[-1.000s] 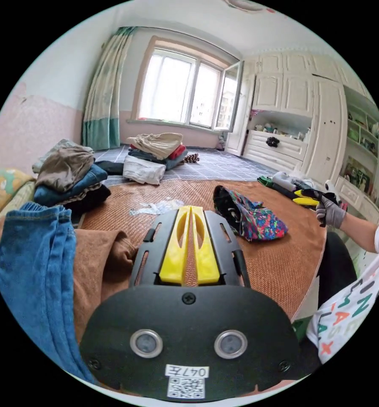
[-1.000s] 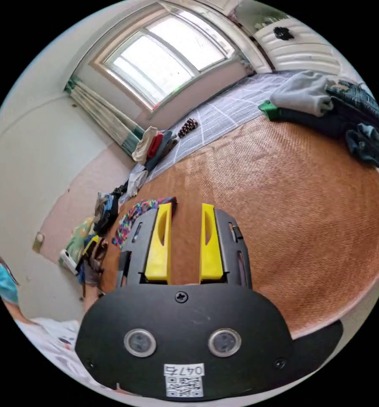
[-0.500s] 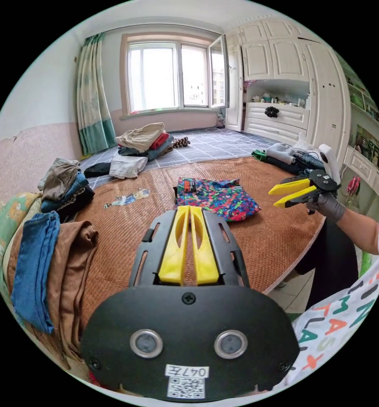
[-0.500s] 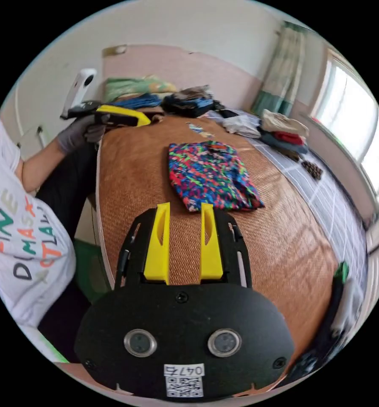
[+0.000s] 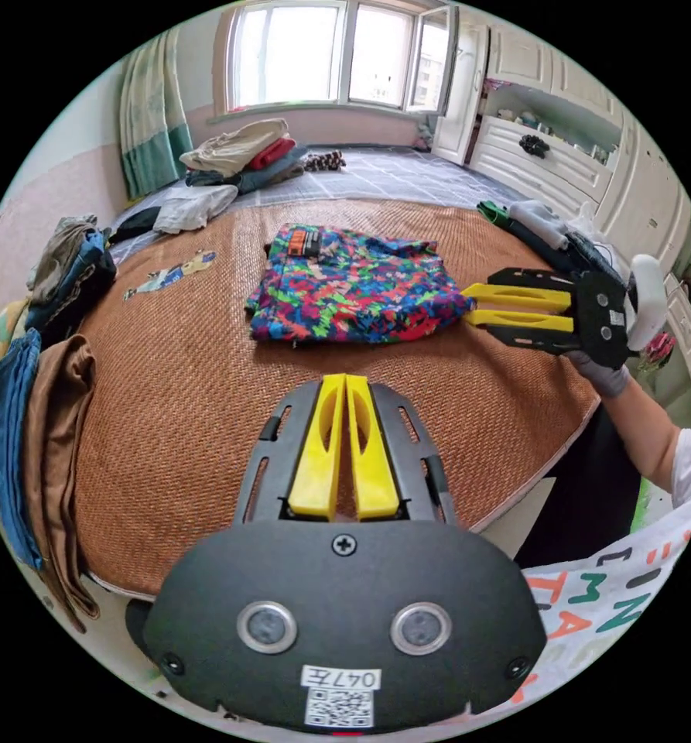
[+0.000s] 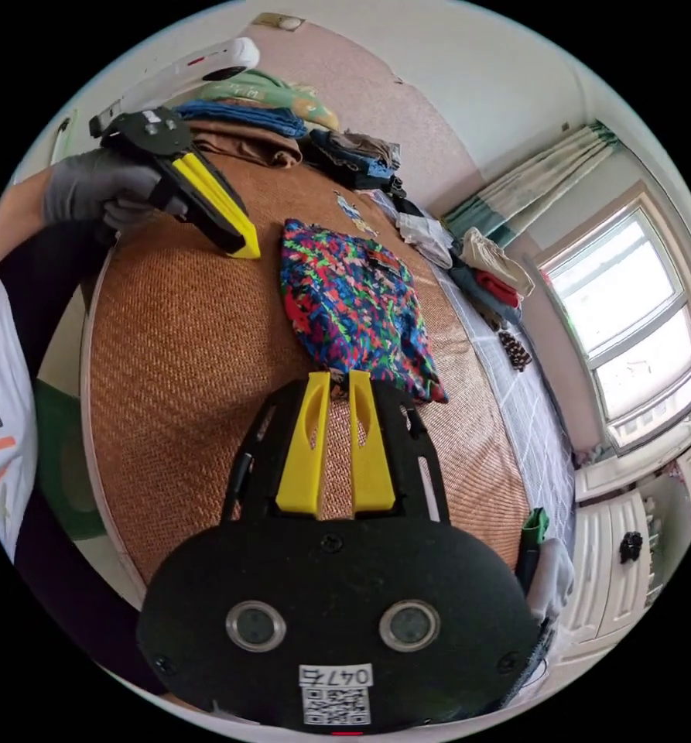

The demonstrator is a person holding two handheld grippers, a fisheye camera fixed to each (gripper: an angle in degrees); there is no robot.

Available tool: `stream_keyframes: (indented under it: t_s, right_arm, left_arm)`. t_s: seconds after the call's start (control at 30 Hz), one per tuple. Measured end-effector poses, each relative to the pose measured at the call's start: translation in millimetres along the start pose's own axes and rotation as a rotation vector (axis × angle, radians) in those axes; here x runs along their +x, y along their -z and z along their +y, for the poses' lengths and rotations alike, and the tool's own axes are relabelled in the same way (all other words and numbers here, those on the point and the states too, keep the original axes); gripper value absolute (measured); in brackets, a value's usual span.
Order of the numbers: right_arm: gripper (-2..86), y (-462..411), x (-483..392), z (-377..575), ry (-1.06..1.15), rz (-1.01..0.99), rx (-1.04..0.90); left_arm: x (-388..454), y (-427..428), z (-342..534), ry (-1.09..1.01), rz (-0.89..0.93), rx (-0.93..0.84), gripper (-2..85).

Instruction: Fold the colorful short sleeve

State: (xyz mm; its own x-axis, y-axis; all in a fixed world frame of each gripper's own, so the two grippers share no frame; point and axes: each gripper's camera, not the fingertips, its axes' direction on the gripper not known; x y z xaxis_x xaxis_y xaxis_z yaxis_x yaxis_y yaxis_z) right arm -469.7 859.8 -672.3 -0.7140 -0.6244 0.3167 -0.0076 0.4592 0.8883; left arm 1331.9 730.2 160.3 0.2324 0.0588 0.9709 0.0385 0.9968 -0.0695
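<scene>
My own left claw (image 5: 346, 379) hides the mat (image 5: 167, 402) behind it; beside the colorful short sleeve (image 5: 353, 282), I can't tell whether the right claw (image 5: 469, 303) touches it.

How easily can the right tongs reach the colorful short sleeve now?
Probably yes. The right tongs are open, tips at the edge of the colorful short sleeve, which lies flat on the woven mat. Nothing stands between them.

Bright window (image 5: 337, 50) with one pane swung open, green-and-cream curtain (image 5: 145, 116) beside it, pink lower wall (image 6: 376, 93), white cupboards and drawers (image 5: 562, 131), grey checked floor covering (image 5: 391, 166), woven brown mat (image 5: 167, 371), daylight throughout.
</scene>
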Motion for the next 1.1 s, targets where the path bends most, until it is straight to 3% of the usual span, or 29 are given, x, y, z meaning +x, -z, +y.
stream_keyframes:
  t_s: [0.1,0.23,0.37,0.5,0.63,0.83,1.0,1.1]
  right_arm:
    - [0.4,8,4,-6,-0.074,-0.096,-0.005]
    - [0.3,13,27,-7,-0.217,-0.467,0.088]
    - [0.6,15,-1,-14,-0.096,-0.683,0.203]
    - [2.4,13,-29,-19,-0.055,-0.652,0.183]
    - [6.4,31,-35,-5,-0.067,-0.621,0.247]
    - [8.3,65,-71,11,0.002,-0.435,0.268]
    - [6.8,74,-145,10,0.199,-0.403,0.249]
    - [1.7,72,-194,19,0.277,-0.189,0.192]
  left_arm:
    - [-10,6,6,0.061,0.001,0.049,-1.0]
    - [-20,16,7,0.061,-0.001,0.068,-1.0]
    - [-44,27,2,0.083,0.049,0.062,-1.0]
    - [-71,41,1,0.123,0.105,0.066,-1.0]
    - [-82,64,10,0.150,0.049,0.102,-1.0]
    - [-99,92,10,0.178,0.001,0.086,-1.0]
    - [-109,103,2,0.242,0.015,0.101,-1.0]
    - [-109,105,-2,0.238,0.027,0.094,-1.0]
